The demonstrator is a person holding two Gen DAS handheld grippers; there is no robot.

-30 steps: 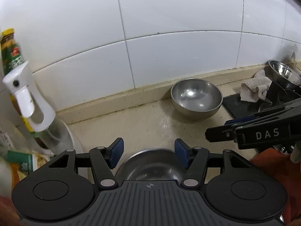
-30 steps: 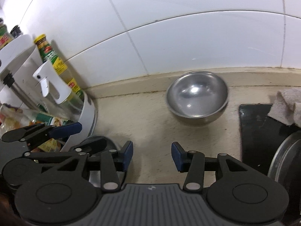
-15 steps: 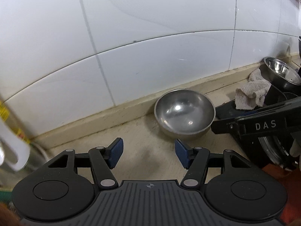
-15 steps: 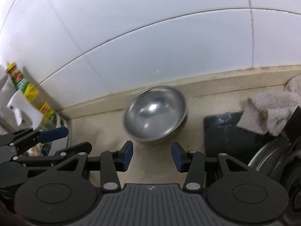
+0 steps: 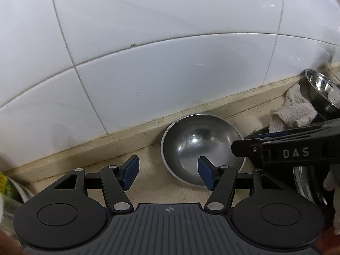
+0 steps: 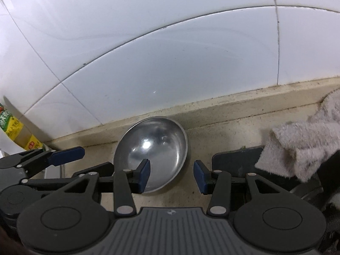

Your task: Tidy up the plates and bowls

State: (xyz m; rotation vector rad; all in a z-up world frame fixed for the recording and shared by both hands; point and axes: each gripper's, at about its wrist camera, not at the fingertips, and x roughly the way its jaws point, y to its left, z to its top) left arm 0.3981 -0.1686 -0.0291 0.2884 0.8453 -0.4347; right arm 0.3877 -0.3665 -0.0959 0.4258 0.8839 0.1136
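Both grippers hang low over the beige worktop (image 5: 153, 182), tilted down toward the wall. The left gripper (image 5: 167, 173) has its blue-padded jaws spread apart with nothing between them, only bare worktop and the near rim of a bowl showing through the gap. The right gripper (image 6: 171, 175) is likewise released, jaws parted and empty; in the left wrist view it pokes in from the right edge (image 5: 244, 148), level with the bowl's rim. Just beyond both sets of fingertips sits the steel bowl (image 5: 201, 146), upright and empty on the worktop, close against the low ledge at the foot of the wall; neither gripper touches it. To its right lies a flat black slab (image 6: 235, 161), and a crumpled grey cloth (image 6: 301, 140) is draped over the slab's far side. Further right, near the corner, a second steel bowl (image 5: 323, 89) stands just behind the cloth. Off to the left a bottle with a yellow and green label (image 6: 14, 129) leans at the frame edge. Behind everything rises the white tiled wall (image 5: 148, 53).
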